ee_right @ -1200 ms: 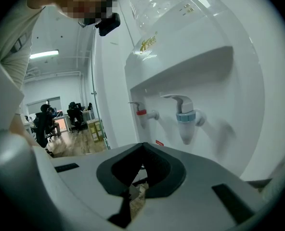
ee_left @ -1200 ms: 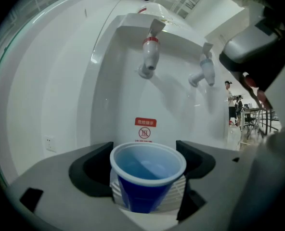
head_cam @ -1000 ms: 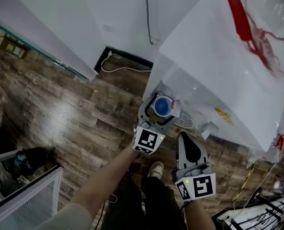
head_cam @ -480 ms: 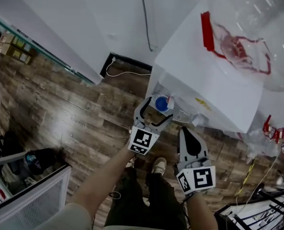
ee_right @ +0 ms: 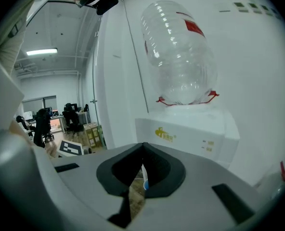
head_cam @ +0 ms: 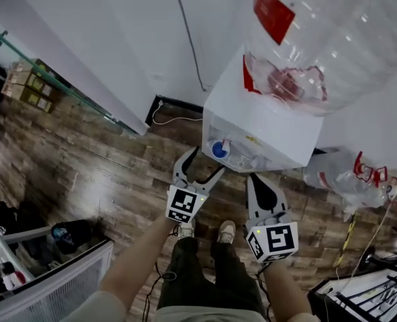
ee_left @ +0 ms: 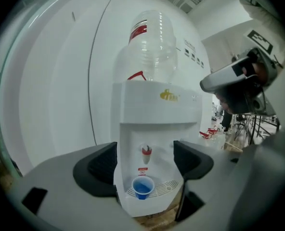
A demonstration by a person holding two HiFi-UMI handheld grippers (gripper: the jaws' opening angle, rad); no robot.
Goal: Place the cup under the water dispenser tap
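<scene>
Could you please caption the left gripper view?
Small blue plastic cup on the white water dispenser's drip tray, below its red tap.

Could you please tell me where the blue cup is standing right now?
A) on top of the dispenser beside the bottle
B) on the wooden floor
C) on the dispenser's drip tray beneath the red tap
C: the blue cup stands on the drip tray, directly beneath the red tap of the water dispenser.

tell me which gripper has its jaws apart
The left gripper: its jaws stand apart with nothing between them, though they have just been closing. The right gripper has its jaws together.
</scene>
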